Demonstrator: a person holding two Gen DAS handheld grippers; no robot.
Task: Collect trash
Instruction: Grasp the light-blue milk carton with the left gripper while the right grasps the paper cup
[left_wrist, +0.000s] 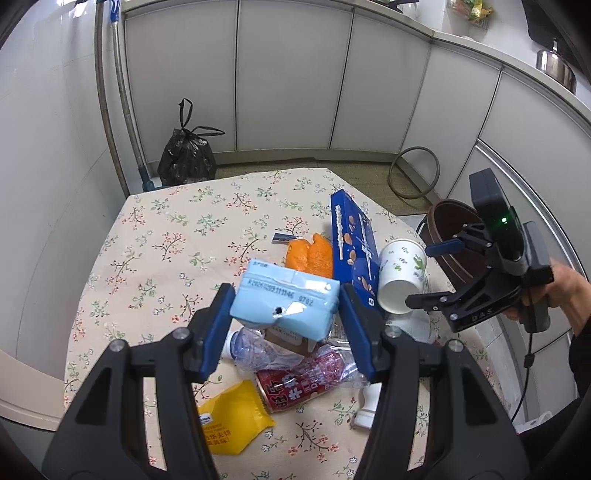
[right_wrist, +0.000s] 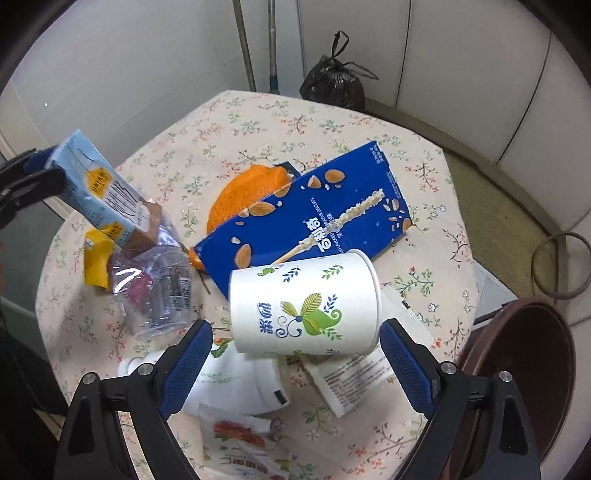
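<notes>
I see the table (left_wrist: 155, 229) strewn with trash and a brown bin (right_wrist: 524, 369) at its edge. My left gripper (left_wrist: 286, 308) clamps a pale blue carton (left_wrist: 286, 302) above the pile; my right gripper (right_wrist: 295, 354) hangs wide beside a paper cup (right_wrist: 303, 306).

We see both views in soft, even indoor light with only faint shadows on the tablecloth (left_wrist: 177, 240). Glare flashes off the crushed plastic bottle (right_wrist: 155, 288) at nine o'clock in the right wrist view. Fisheye distortion bows the cabinets (left_wrist: 288, 74) at twelve o'clock, and dark vignetting fills every corner. Focus holds sharp across centre frame.
</notes>
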